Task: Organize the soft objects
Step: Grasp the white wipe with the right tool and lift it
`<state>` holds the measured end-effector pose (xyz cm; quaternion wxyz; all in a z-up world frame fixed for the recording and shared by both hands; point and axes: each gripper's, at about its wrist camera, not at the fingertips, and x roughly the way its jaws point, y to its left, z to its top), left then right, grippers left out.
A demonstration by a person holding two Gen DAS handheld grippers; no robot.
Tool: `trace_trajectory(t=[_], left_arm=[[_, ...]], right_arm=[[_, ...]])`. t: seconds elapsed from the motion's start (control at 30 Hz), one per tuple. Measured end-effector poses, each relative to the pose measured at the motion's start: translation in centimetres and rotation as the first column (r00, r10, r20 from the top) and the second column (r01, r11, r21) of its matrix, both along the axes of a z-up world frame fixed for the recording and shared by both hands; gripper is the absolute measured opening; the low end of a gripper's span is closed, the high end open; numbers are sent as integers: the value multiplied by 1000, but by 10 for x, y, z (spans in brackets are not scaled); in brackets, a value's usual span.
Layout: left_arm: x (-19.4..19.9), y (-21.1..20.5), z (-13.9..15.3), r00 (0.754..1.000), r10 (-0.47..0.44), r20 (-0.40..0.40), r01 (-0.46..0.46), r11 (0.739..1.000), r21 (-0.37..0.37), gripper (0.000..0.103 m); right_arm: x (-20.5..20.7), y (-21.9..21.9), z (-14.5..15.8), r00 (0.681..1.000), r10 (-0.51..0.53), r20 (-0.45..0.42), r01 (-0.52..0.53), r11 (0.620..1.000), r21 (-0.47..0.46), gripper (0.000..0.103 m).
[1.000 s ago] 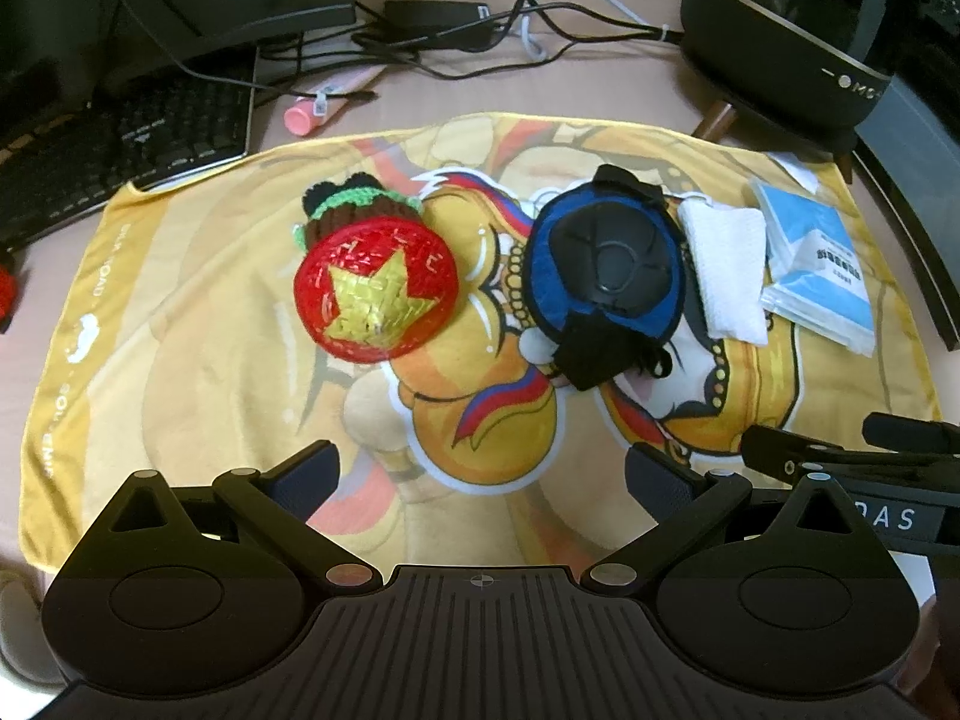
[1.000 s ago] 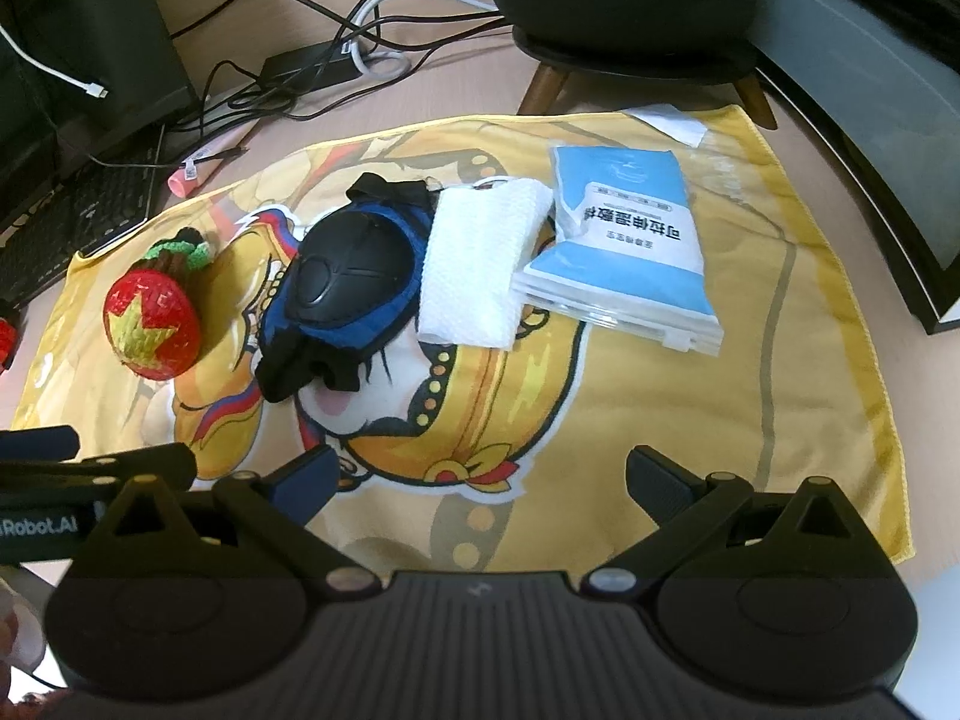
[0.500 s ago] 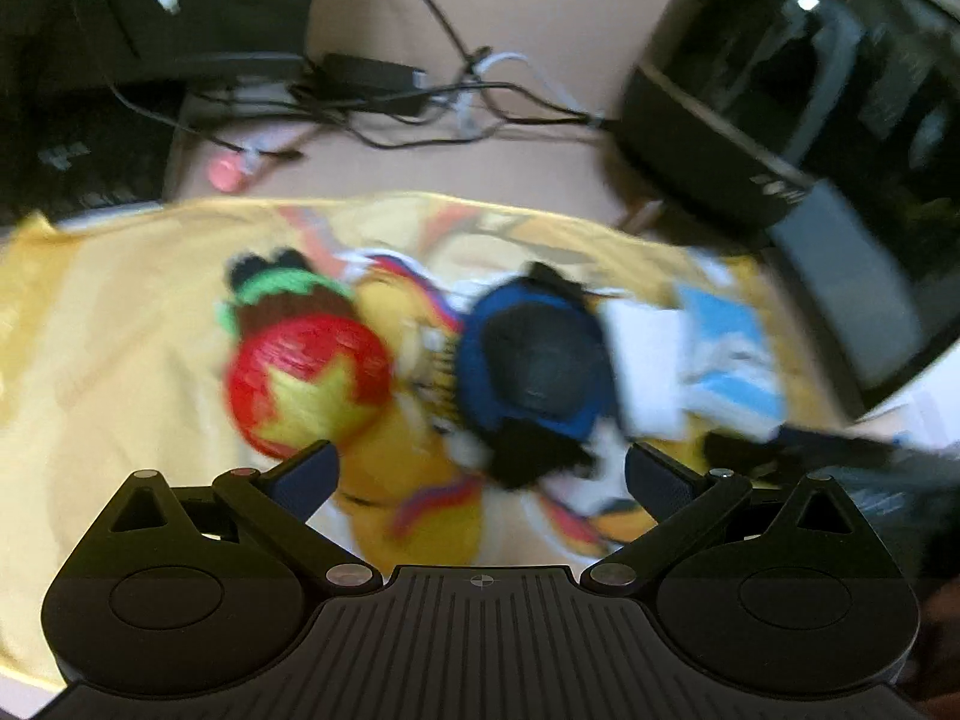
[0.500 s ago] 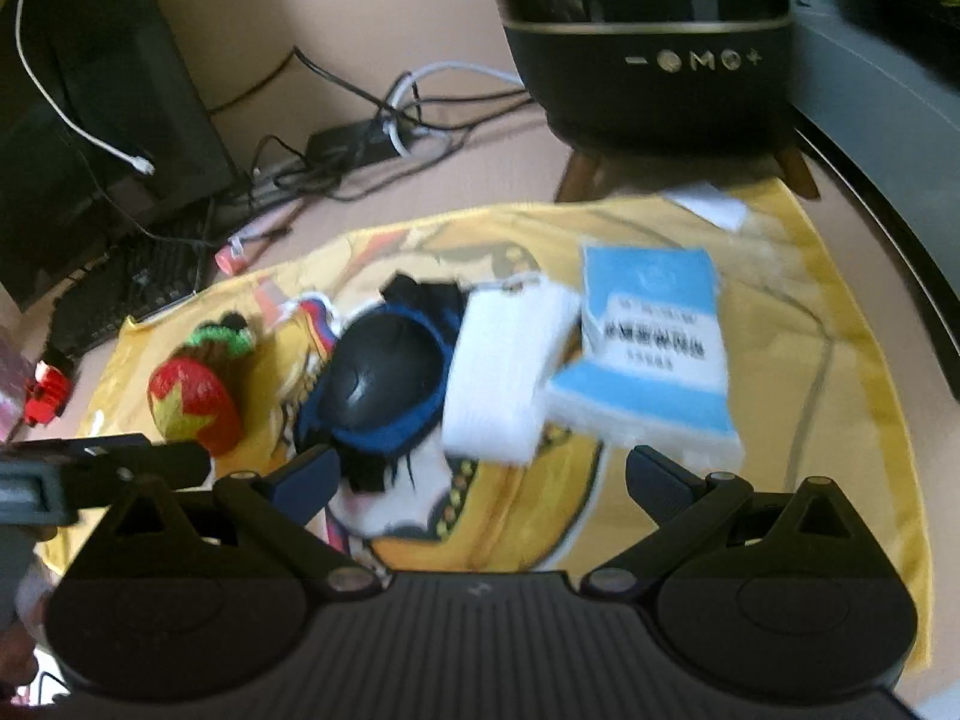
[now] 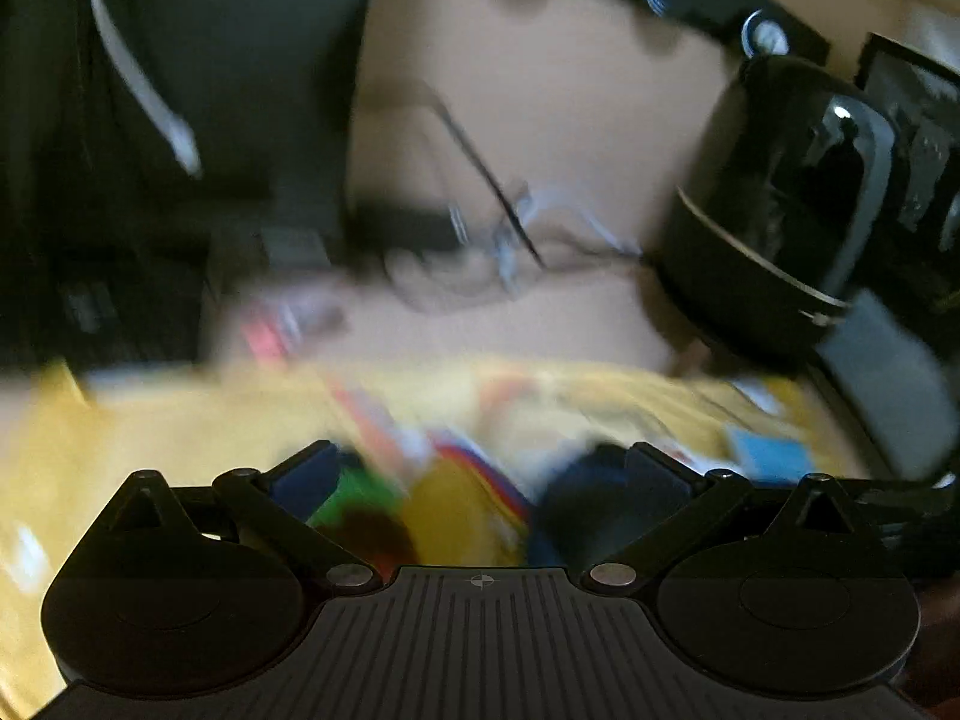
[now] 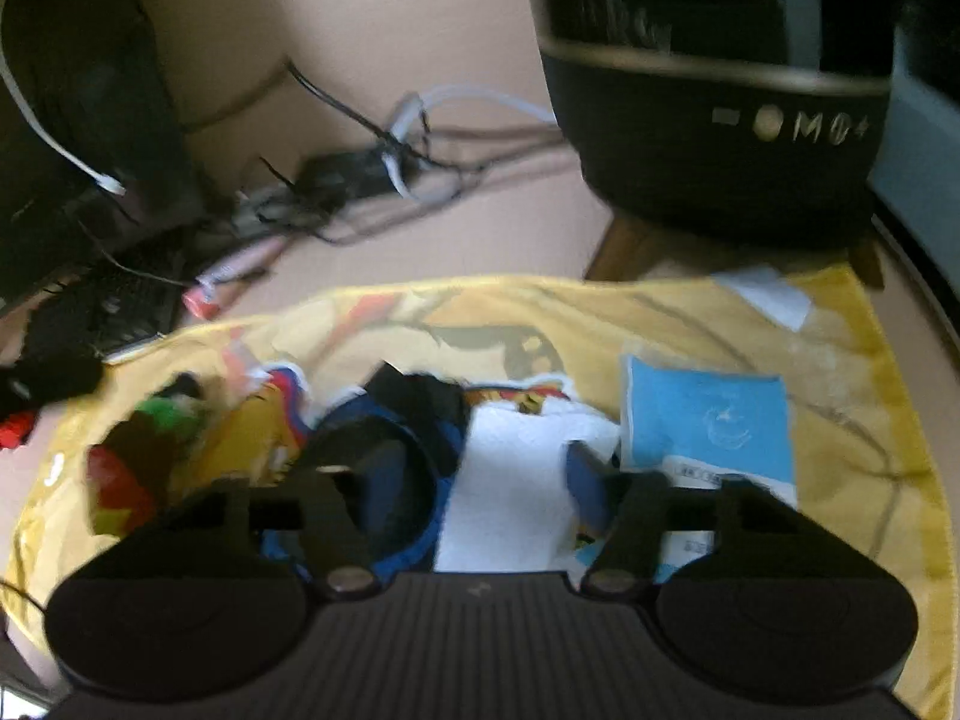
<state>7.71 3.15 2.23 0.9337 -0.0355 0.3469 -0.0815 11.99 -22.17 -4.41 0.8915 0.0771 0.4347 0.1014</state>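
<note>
Right gripper [image 6: 480, 474] closing, jaws straddling the white folded cloth [image 6: 510, 480], pads not pressing yet. Blue-black pad [image 6: 384, 420] just left of it, blue packet [image 6: 708, 420] just right. Left gripper [image 5: 480, 468] jaws wide apart, empty, over yellow mat [image 5: 180, 420]; view blurred.

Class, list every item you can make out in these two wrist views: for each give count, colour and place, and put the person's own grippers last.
cloth mat: one, yellow with cartoon print, spread on the desk
folded towel: one, white, mid-mat, between the right gripper's fingers
tissue pack: one, blue and white, right of the towel
padded piece: one, blue and black, left of the towel
crochet toy: one, red, green top, mat's left end
speaker: one, black, behind the mat
cables: several, black and white, behind the mat
keyboard: one, black, far left
left gripper: black, open, view blurred
right gripper: black, jaws closing around the towel
</note>
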Motion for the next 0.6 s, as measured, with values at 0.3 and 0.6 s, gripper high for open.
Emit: trace_trajectory(t=[0.3, 0.6], left_arm=[[-2, 25, -25, 992, 85, -96, -101, 980, -169, 103], [-9, 15, -11, 999, 9, -52, -22, 966, -259, 103]], right_arm=[[11, 8, -23, 999, -6, -52, -3, 985, -171, 76], [1, 8, -23, 1000, -27, 14, 29, 977, -213, 50]])
